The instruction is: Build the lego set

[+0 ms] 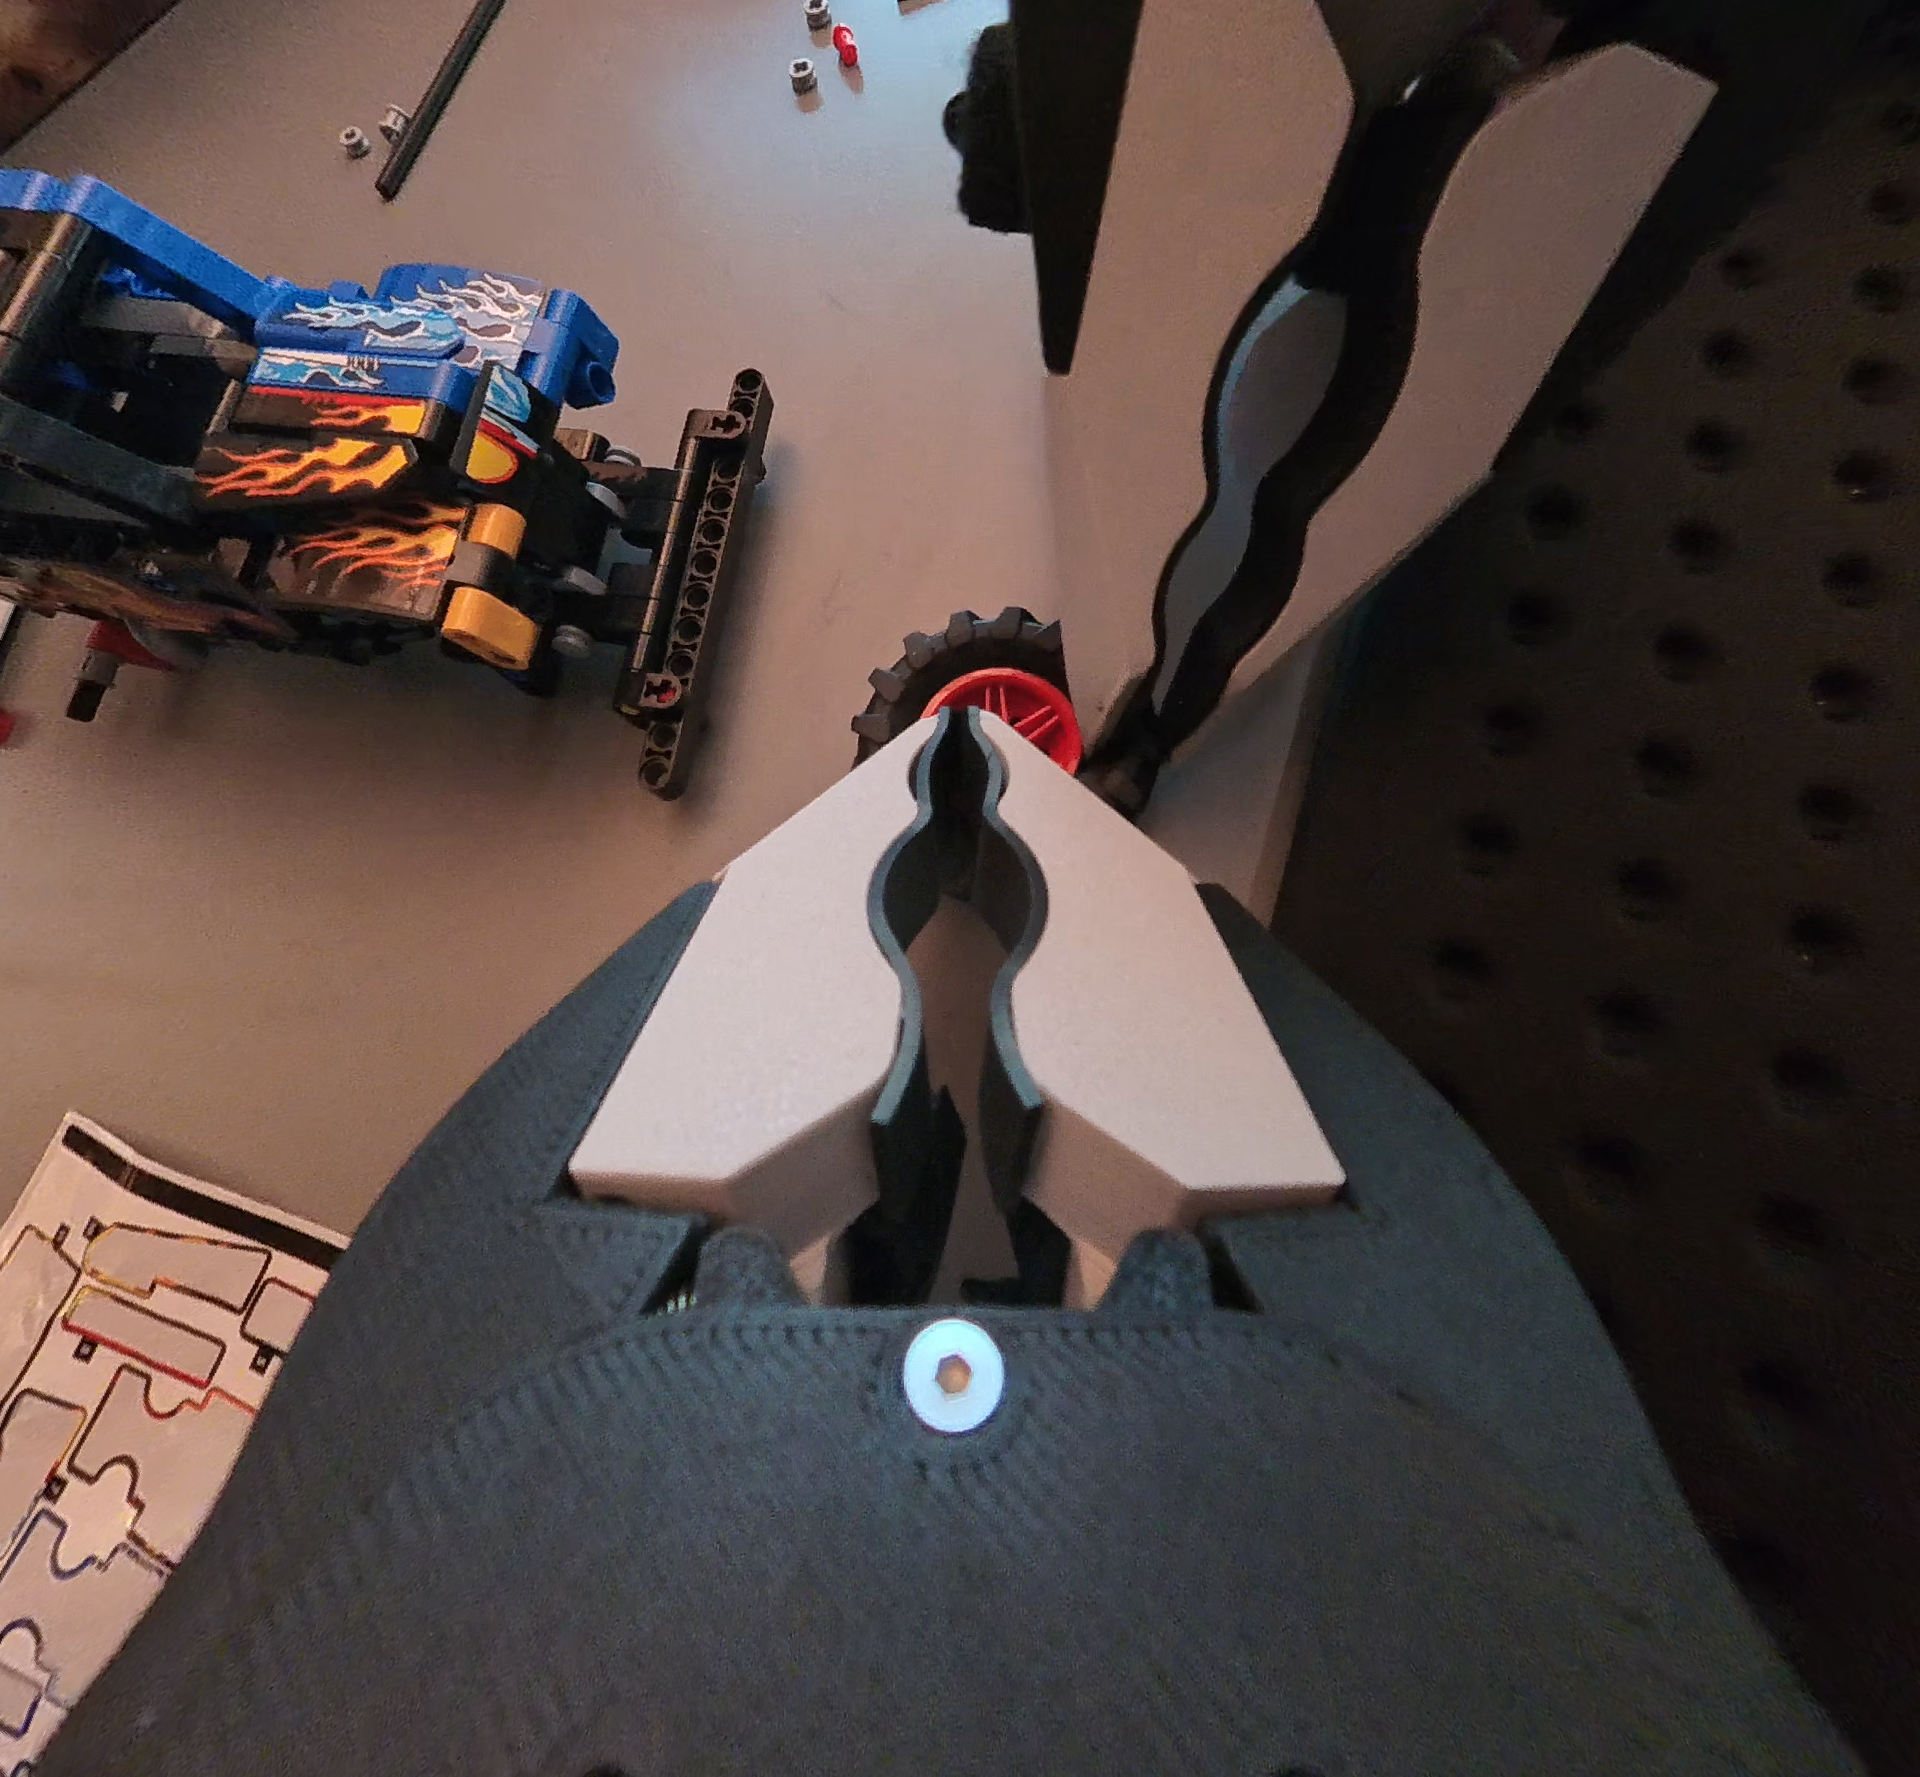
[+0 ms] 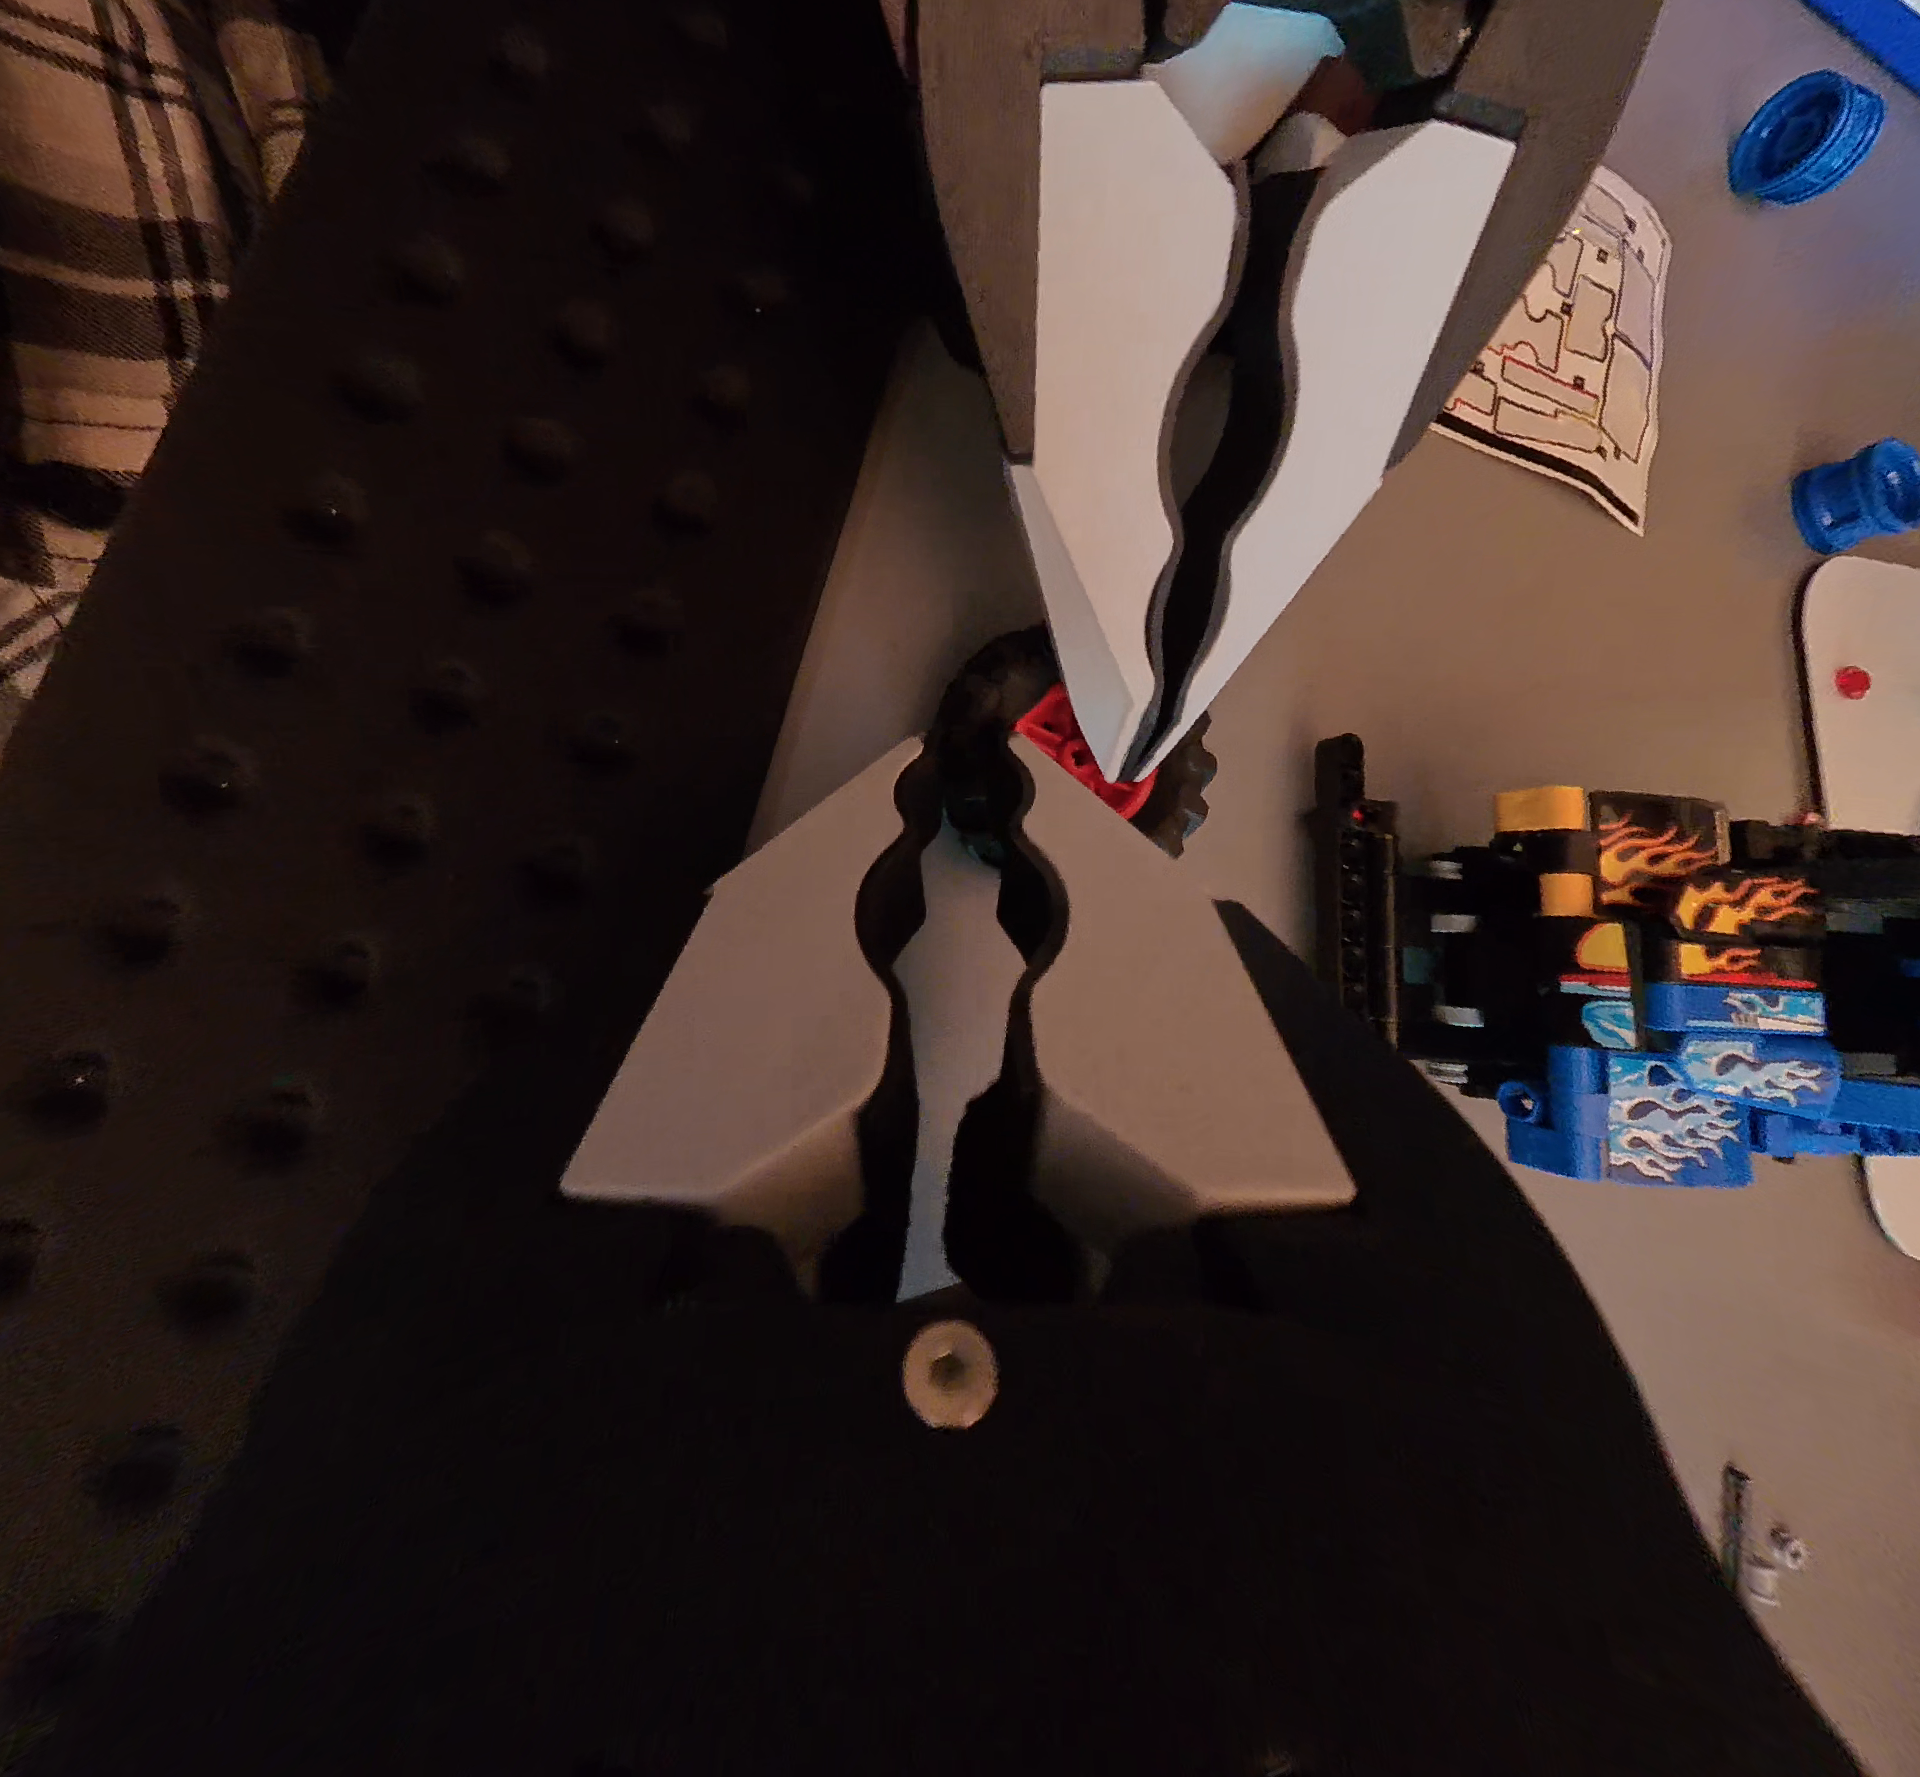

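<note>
A small wheel sits at the edge of the grey table [image 1: 623, 896], with a black knobbly tyre [image 1: 914, 678] and a red rim [image 1: 1023, 704]. My left gripper [image 1: 961, 719] is shut with its tips pinching the red rim [image 2: 1060, 730]; it comes in from the top in the right wrist view [image 2: 1138, 771]. My right gripper [image 2: 977, 777] is shut on the black tyre [image 2: 982, 688]; it reaches in from the upper right in the left wrist view [image 1: 1127, 771]. The part-built blue and black car [image 1: 364, 480] with flame stickers lies nearby without wheels; it also shows in the right wrist view [image 2: 1662, 1000].
A black studded mat [image 1: 1662, 792] borders the table. Loose parts lie about: a black axle [image 1: 447, 80], grey bushes [image 1: 805, 75], red pins [image 1: 844, 44], two blue rims [image 2: 1808, 138]. A sticker sheet [image 1: 104, 1364] and a white tray [image 2: 1870, 740] lie on the table.
</note>
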`<action>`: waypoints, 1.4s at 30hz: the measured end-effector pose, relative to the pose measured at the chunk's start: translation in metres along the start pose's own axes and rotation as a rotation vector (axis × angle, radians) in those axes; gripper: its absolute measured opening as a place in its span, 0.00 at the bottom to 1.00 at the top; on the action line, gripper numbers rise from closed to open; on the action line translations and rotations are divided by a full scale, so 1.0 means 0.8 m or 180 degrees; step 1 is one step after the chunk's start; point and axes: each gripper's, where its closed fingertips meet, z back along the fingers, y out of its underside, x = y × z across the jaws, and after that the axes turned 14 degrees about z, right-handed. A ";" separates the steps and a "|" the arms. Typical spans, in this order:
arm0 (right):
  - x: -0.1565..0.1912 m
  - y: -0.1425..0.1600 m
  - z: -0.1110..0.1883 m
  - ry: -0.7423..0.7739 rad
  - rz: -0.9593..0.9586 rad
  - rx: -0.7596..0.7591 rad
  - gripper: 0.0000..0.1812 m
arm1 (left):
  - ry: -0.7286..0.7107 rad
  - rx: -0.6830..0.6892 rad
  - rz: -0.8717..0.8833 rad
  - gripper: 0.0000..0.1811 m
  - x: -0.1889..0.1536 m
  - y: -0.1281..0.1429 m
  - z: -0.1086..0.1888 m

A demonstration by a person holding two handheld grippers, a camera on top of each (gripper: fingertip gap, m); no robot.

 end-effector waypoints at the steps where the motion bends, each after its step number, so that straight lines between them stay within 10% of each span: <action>1: 0.000 0.000 -0.001 0.0001 0.0029 0.0026 0.03 | -0.0008 0.0005 -0.0005 0.00 0.000 0.000 0.000; 32: -0.013 0.020 0.019 0.0103 -0.0301 0.0119 0.06 | 0.0140 -0.0098 0.0036 0.00 -0.002 0.000 0.021; 34: -0.024 0.021 0.029 0.0154 -0.0595 -0.0041 0.20 | 0.0045 -0.0300 0.0145 0.05 0.011 -0.011 0.039; 42: -0.050 0.057 0.074 0.0513 -0.1031 0.0046 0.20 | -0.0007 0.0072 -0.0047 0.38 0.004 0.007 0.024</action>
